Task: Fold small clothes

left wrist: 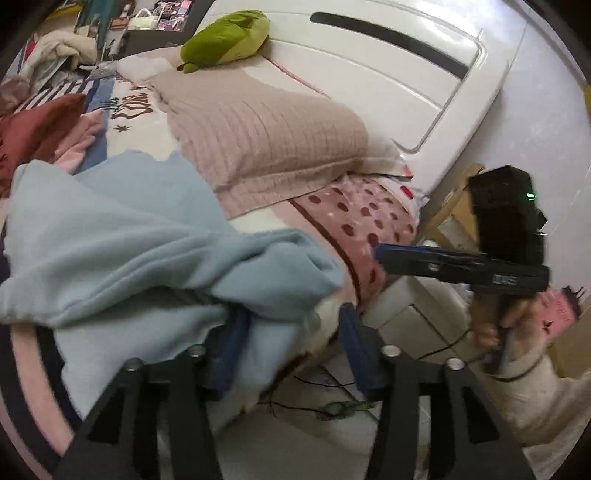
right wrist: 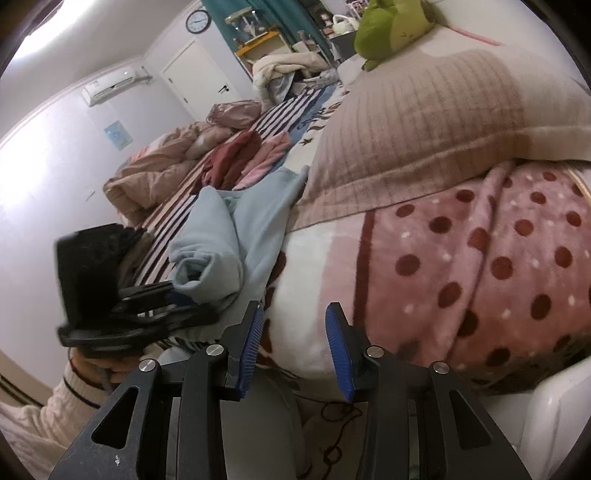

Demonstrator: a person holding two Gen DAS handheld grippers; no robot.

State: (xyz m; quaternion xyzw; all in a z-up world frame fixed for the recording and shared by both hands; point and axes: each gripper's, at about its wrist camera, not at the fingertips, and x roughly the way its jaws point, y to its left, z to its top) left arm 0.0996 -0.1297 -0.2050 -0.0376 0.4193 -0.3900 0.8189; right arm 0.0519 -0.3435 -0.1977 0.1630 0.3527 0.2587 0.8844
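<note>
On the bed, near its edge and just in front of the ribbed beige pillow [left wrist: 258, 136], lies the pale blue garment [left wrist: 155, 236], bunched and partly rolled, with a cuff-like open end showing in the right wrist view [right wrist: 207, 258]. In the left wrist view the cloth fills the lower left and drapes over the left gripper [left wrist: 291, 350]: one blue pad [left wrist: 231, 350] is half buried under the fabric, the other [left wrist: 352, 350] stands clear of it. The jaws are apart, and the blur and the covering cloth make it hard to tell whether the buried pad is touching or only overlapped. The right gripper [right wrist: 295, 350] hangs past the bed's edge with both blue pads bare, its jaws apart and nothing between them; below it a dark cable lies on the floor, faint and blurred.

Each view catches the other gripper from the side. The left view shows the right one [left wrist: 461, 266] as a dark bar with a blue tip over the pink dotted blanket [left wrist: 362, 221], a hand [left wrist: 495, 317] gripping its handle. The right view shows the left one [right wrist: 122, 291] as a smeared dark block beside the garment, its jaws too blurred to read there.

A heap of dark red and pink clothes [right wrist: 251, 158] sits farther up the striped bedcover [right wrist: 177, 221]; the left view cuts it off at the edge. A green plush toy [left wrist: 229, 37] rests behind the pillow. Only the right view shows the wall clock [right wrist: 198, 21].
</note>
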